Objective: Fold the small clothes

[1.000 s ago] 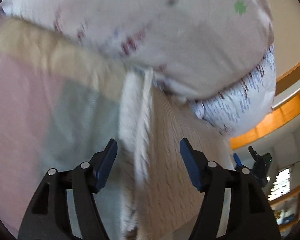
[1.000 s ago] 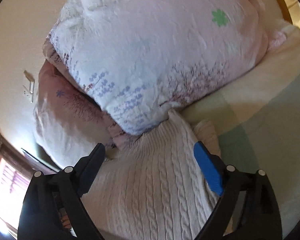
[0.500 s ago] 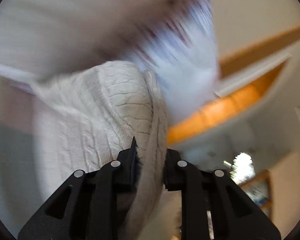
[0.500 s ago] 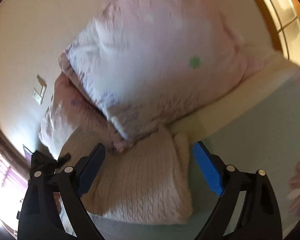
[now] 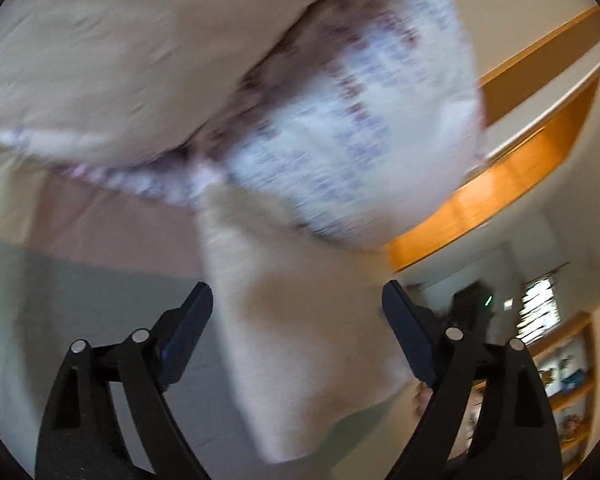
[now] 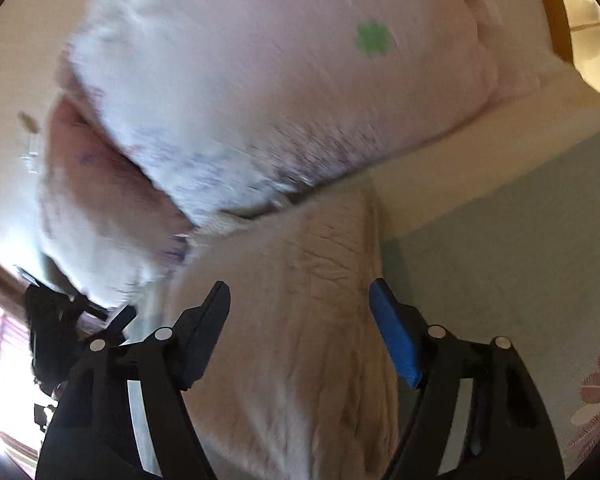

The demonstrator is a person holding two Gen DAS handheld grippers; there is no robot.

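The cream cable-knit sweater [image 6: 308, 320] lies folded on the bed's pale green sheet [image 6: 500, 264], its far edge tucked against the foot of the flower-print pillows [image 6: 260, 80] stacked at the head of the bed. In the right wrist view it fills the space between the fingers of the right tongs [image 6: 300, 332], which stand spread apart with nothing gripped, one finger over the knit's left part and the blue-padded one at its right edge. The other tongs show at the left edge of that view as a dark shape, beside the sweater's far side.

In the left wrist view the sweater [image 5: 300, 320] is a blurred pale slab running from the pillows [image 5: 340, 120] down between the fingers of the left tongs [image 5: 298, 316], which are released and wide apart, not touching it as far as the blur allows.

Half a second ago the left tongs were clenched on a fold of the knit; now they have let go and opened. The right tongs were open then too and have since come closer over the sweater, which fills more of their view. An orange wooden frame [image 5: 500, 184] shows past the pillows.
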